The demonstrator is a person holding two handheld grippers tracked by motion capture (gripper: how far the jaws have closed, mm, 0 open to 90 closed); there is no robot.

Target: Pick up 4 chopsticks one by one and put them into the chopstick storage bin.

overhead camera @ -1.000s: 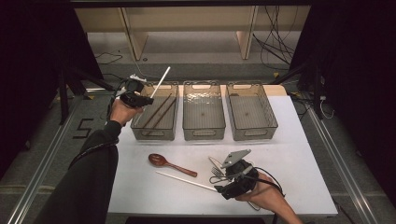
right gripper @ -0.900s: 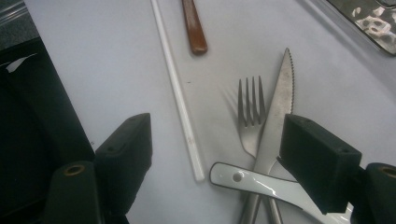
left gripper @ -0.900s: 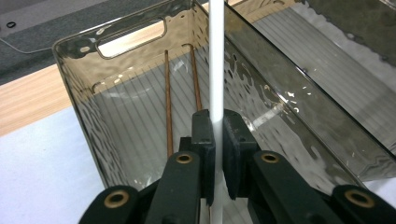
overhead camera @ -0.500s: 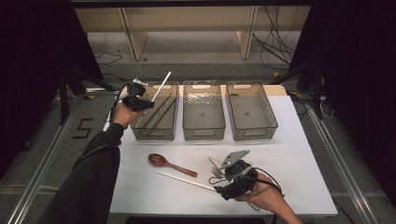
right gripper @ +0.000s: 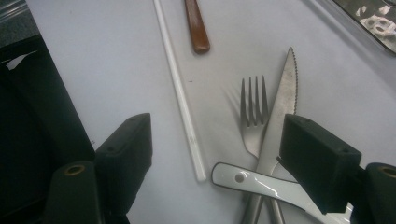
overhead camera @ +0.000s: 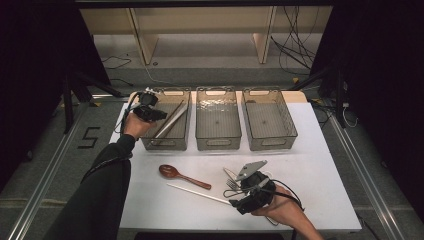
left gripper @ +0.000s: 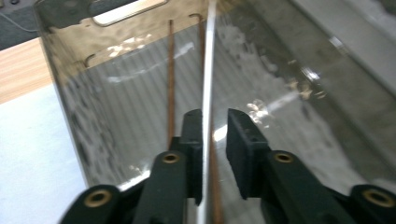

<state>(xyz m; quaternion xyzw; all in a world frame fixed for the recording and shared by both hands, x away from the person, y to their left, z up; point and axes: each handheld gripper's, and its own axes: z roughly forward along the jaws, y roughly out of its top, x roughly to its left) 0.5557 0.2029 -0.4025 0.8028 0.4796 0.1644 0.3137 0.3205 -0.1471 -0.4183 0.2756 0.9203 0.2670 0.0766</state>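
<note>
Lying lengthwise in left bin, white chopstick, seemingly released

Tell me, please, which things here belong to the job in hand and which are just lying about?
In the job:
- left tool, jaws just opening
- white chopstick between its jaws
- left bin receiving it
- brown chopsticks already inside

Lying about:
- wooden spoon
- second white chopstick
- fork
- knife
- middle bin
- right bin
- right tool, open

Lab recording rig — white-topped table ringed by black curtains, grey floor rails, loose black cables, bare plywood shelving behind — no home kitchen.
</note>
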